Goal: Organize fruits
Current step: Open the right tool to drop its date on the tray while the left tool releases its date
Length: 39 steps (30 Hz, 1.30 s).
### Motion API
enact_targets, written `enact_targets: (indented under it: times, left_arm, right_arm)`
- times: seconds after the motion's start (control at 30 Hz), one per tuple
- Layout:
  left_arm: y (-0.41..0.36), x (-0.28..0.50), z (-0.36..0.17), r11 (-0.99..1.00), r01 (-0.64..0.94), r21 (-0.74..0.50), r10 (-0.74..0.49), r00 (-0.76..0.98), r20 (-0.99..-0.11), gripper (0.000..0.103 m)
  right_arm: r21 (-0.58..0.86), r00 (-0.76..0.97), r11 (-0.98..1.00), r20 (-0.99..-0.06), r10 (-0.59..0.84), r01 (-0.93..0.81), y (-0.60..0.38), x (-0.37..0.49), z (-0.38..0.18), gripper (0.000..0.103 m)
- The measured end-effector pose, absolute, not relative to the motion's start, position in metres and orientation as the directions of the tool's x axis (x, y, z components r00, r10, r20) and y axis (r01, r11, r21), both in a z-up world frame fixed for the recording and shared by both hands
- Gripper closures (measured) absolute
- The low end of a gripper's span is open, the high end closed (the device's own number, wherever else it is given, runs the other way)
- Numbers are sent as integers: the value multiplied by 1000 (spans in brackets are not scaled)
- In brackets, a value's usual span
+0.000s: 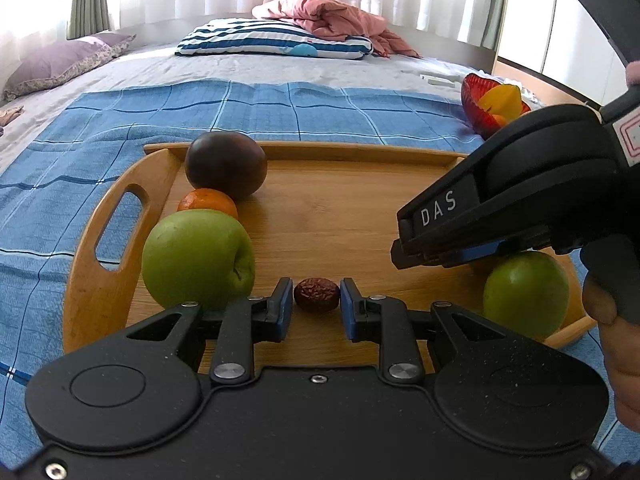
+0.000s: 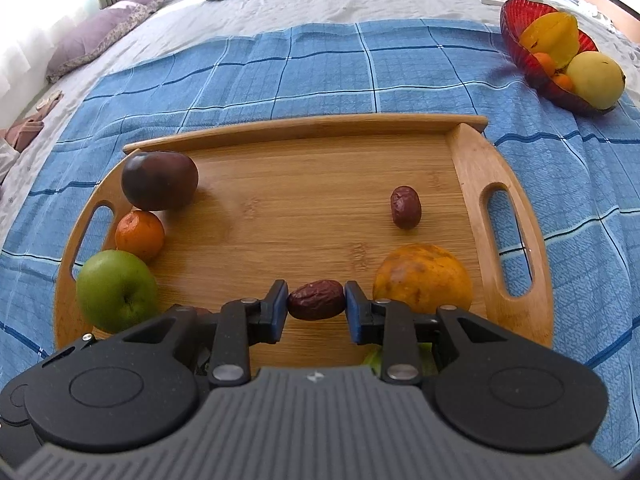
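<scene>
A wooden tray point(image 2: 328, 184) lies on a blue checked cloth. On it are a dark purple fruit point(image 2: 159, 180), a small orange point(image 2: 140, 235), a green apple point(image 2: 117, 290), a large orange point(image 2: 422, 277) and a loose red date point(image 2: 405, 206). My right gripper point(image 2: 316, 307) is shut on another red date point(image 2: 316, 300) just above the tray. My left gripper point(image 1: 316, 303) is shut on a red date point(image 1: 317, 294) near the tray's front, beside the green apple point(image 1: 198, 258). A second green apple point(image 1: 526, 294) lies under the right gripper's body point(image 1: 500, 208).
A red glass bowl point(image 2: 516, 28) with a starfruit, small oranges and a yellow pear stands on the cloth at the far right. Beyond are a striped pillow point(image 1: 276, 40), a pink blanket point(image 1: 332, 16) and a purple pillow point(image 1: 60, 60) on the bed.
</scene>
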<state>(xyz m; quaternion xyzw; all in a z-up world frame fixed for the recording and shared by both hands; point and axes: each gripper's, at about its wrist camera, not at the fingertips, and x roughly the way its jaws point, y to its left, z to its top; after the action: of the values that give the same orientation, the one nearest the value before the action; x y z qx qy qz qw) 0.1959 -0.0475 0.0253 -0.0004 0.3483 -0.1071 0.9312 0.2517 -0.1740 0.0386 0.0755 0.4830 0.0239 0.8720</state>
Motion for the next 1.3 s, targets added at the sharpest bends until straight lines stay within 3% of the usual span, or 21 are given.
enact_targets:
  times: [0.2, 0.63, 0.87, 0.93, 1.1, 1.2, 1.3]
  left_arm:
    - [-47, 195, 26, 978, 196, -74, -197, 737, -646, 69]
    - [-45, 186, 35, 976, 210, -66, -204, 749, -630, 52]
    - [-42, 175, 44, 974, 219, -59, -209, 769, -605, 42]
    - [-40, 171, 46, 973, 224, -64, -217, 771, -599, 31]
    - [-38, 158, 51, 970, 233, -64, -225, 780, -583, 31]
    - [-36, 149, 54, 969, 239, -64, -232, 786, -573, 21]
    - [-35, 141, 57, 969, 241, -59, -232, 793, -563, 21]
  right_arm:
    - [153, 533, 988, -838, 118, 22, -173, 252, 38, 52]
    - [200, 568, 980, -806, 164, 1, -178, 238, 49, 42]
    - [215, 645, 977, -745, 170, -10, -188, 214, 63, 36]
    - [210, 671, 978, -725, 158, -3, -192, 207, 66, 34]
    - [194, 736, 981, -666, 120, 16, -201, 185, 73, 29]
    - [184, 776, 983, -623, 96, 26, -206, 172, 77, 25]
    - [170, 811, 985, -581, 72, 34, -210, 157, 79, 22]
